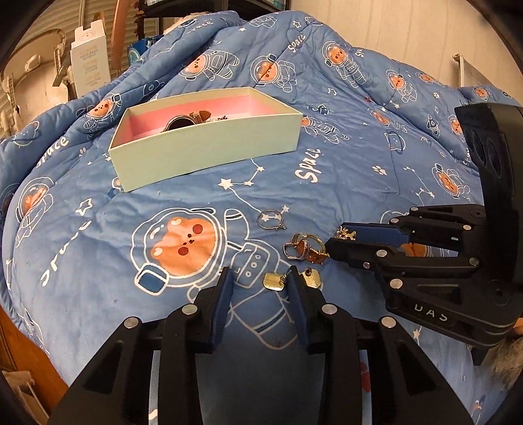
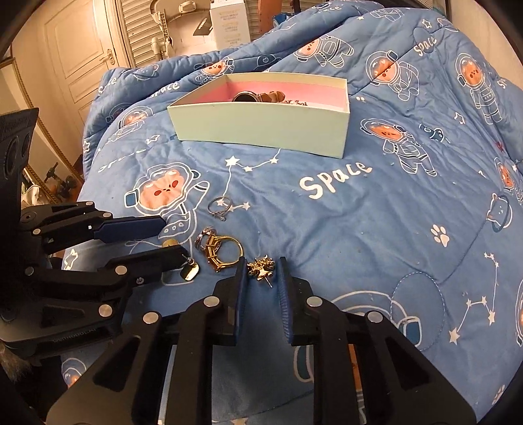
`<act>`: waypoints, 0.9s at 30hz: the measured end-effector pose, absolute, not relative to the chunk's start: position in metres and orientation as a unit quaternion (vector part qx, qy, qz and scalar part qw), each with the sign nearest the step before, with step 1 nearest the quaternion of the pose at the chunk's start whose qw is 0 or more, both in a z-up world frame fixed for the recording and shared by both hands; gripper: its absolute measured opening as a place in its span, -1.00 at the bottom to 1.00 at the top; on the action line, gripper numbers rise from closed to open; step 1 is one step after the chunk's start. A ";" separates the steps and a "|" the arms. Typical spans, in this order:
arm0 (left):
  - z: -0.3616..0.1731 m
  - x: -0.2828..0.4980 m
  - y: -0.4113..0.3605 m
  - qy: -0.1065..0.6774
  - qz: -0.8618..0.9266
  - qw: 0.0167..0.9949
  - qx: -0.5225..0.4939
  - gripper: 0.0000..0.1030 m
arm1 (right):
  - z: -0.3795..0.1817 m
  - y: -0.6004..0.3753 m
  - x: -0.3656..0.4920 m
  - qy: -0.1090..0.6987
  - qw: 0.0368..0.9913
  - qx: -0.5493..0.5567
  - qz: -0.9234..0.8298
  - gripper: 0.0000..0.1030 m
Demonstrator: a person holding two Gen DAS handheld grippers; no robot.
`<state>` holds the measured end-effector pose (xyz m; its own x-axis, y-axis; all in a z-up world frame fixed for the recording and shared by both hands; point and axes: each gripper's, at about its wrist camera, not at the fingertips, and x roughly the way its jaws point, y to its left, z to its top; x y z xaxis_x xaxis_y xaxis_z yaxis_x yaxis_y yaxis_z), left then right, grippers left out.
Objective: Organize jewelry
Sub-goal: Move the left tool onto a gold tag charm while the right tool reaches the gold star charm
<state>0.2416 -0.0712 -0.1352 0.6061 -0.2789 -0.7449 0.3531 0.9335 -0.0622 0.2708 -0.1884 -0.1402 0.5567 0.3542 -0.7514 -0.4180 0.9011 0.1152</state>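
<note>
A pale green box (image 1: 209,153) (image 2: 261,124) with a pink lining stands on the blue quilt and holds a watch (image 1: 181,123) (image 2: 245,96). Loose jewelry lies nearer: a silver ring (image 1: 269,220) (image 2: 220,207) and a cluster of gold and silver rings (image 1: 304,250) (image 2: 217,250). My left gripper (image 1: 260,273) (image 2: 175,238) straddles one flat gold earring (image 1: 274,281) (image 2: 170,242), which touches only the right finger. Its twin (image 1: 312,278) (image 2: 191,271) lies just outside that finger. My right gripper (image 2: 261,260) (image 1: 336,236) is shut on a gold star earring (image 2: 260,266) (image 1: 346,233) resting on the quilt.
The quilt (image 1: 343,170) is rumpled and rises behind the box. A white carton (image 1: 88,62) (image 2: 228,23) stands beyond the bed. A white door (image 2: 78,55) is at the far left. A wooden bed edge (image 1: 19,353) shows at lower left.
</note>
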 end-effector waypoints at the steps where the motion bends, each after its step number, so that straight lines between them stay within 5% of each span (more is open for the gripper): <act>1: -0.135 0.241 -0.072 0.406 -0.177 0.895 0.044 -0.46 | -0.140 -0.188 0.271 0.416 0.882 -0.040 0.219 -0.66; 8: -0.134 0.240 -0.071 0.409 -0.186 0.893 0.013 -0.73 | -0.140 -0.189 0.270 0.415 0.882 -0.034 0.221 -0.66; 27: -0.108 0.224 -0.049 0.392 -0.193 0.898 -0.041 -0.73 | -0.129 -0.197 0.253 0.415 0.880 -0.027 0.227 -0.66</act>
<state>0.2243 -0.0488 -0.1076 0.6177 -0.3788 -0.6892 0.3140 0.9222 -0.2255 0.2530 -0.1965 -0.1290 0.5519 0.3776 -0.7435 -0.4231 0.8951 0.1405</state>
